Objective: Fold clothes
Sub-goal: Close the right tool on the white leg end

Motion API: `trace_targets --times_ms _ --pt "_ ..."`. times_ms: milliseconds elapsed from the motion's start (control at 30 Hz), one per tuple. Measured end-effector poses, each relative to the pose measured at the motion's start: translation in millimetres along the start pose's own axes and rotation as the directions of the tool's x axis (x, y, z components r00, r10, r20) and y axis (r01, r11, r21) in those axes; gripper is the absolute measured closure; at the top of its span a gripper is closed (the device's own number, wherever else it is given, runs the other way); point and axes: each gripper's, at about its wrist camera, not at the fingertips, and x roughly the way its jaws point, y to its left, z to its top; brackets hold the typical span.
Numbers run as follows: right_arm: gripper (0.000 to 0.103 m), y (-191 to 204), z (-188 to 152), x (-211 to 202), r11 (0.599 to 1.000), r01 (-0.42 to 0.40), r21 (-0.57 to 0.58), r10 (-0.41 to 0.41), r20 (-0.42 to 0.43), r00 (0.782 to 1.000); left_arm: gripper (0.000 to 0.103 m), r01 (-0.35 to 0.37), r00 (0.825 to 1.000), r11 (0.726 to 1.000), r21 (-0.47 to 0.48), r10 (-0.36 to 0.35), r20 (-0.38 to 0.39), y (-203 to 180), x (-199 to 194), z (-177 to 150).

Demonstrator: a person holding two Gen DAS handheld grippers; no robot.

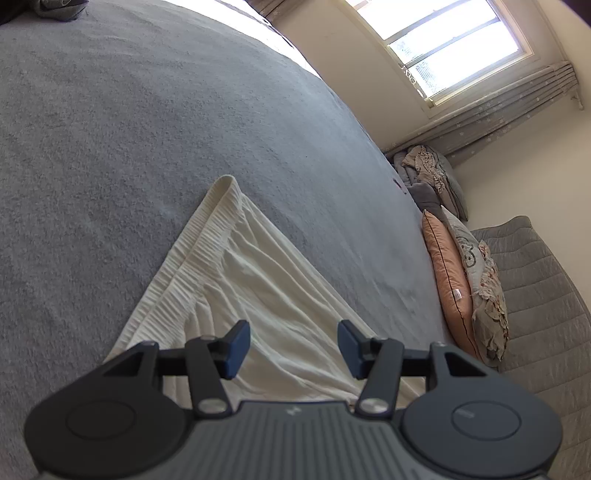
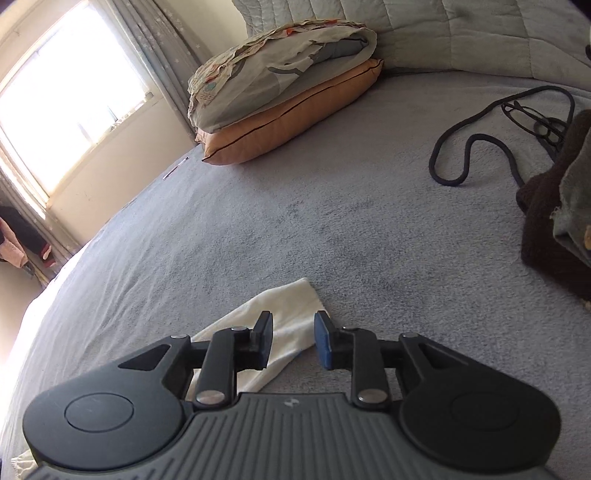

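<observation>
A cream garment (image 1: 236, 269) with a ribbed elastic band (image 1: 199, 236) lies spread on the grey bed cover (image 1: 147, 129). My left gripper (image 1: 294, 349) hovers over its pleated part, open, with the blue pads well apart and nothing pinched. In the right wrist view a narrow corner of the same cream cloth (image 2: 288, 306) lies flat on the bed cover (image 2: 258, 221). My right gripper (image 2: 293, 339) stands open just over that corner. Its left fingertip (image 2: 266, 339) is above the cloth, and the right one is over its edge. The cloth's near part is hidden under the gripper body.
Stacked pillows (image 2: 288, 96), orange below and patterned above, lie at the head of the bed, before a quilted headboard (image 2: 443, 29). A dark cord (image 2: 465, 147) and glasses (image 2: 535, 122) lie at the right, next to a dark brown garment (image 2: 546, 221). A window (image 1: 443, 40) and a clothes pile (image 1: 424, 166) are beyond the bed.
</observation>
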Motion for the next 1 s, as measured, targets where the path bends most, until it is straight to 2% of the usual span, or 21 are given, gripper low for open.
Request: trace_targets --times_ms 33,100,200,267,400,467,633,700,800,900,1000 --pt "0.075 -4 -1 2 0.999 0.033 -0.012 -0.033 -0.016 0.999 0.049 0.000 1.000 1.000 0.002 0.000 -0.001 0 0 0" --pt "0.083 -11 -2 6 0.999 0.045 -0.016 -0.045 -0.028 0.999 0.049 -0.001 1.000 1.000 0.003 0.001 -0.005 -1 1 -1" --pt "0.082 -7 -4 12 0.997 0.045 -0.056 -0.046 -0.019 0.999 0.049 -0.006 1.000 1.000 0.006 0.006 -0.005 -1 2 -2" --pt "0.079 -5 -3 17 0.999 0.012 -0.046 -0.012 -0.015 1.000 0.049 -0.007 1.000 1.000 0.004 0.007 -0.006 -1 3 -2" --pt "0.079 -14 -3 22 0.988 -0.102 0.117 0.104 -0.011 0.994 0.049 -0.008 1.000 1.000 0.003 0.008 -0.006 0 3 -2" --pt "0.079 -15 -5 22 0.981 -0.124 0.150 0.125 0.000 0.992 0.049 -0.007 1.000 1.000 0.004 0.008 -0.006 0 2 -2" --pt "0.081 -5 -6 23 0.986 -0.111 0.126 0.111 0.000 0.994 0.049 -0.008 1.000 1.000 0.005 0.008 -0.009 0 3 -2" --pt "0.091 -1 -5 22 0.988 -0.105 0.117 0.106 -0.007 0.994 0.049 -0.009 1.000 1.000 0.006 0.009 -0.009 0 3 -2" --pt "0.101 2 -4 17 0.991 -0.086 0.105 0.085 0.015 0.996 0.049 -0.008 1.000 1.000 0.003 0.008 -0.009 1 2 -1" --pt "0.101 4 0 10 0.995 -0.066 0.077 0.063 0.041 0.997 0.049 -0.005 1.000 1.000 0.001 0.005 -0.008 1 1 -1" --pt "0.101 9 6 0 0.995 -0.090 0.041 0.087 0.060 0.994 0.049 -0.002 1.000 1.000 0.000 0.002 -0.011 1 2 -2"
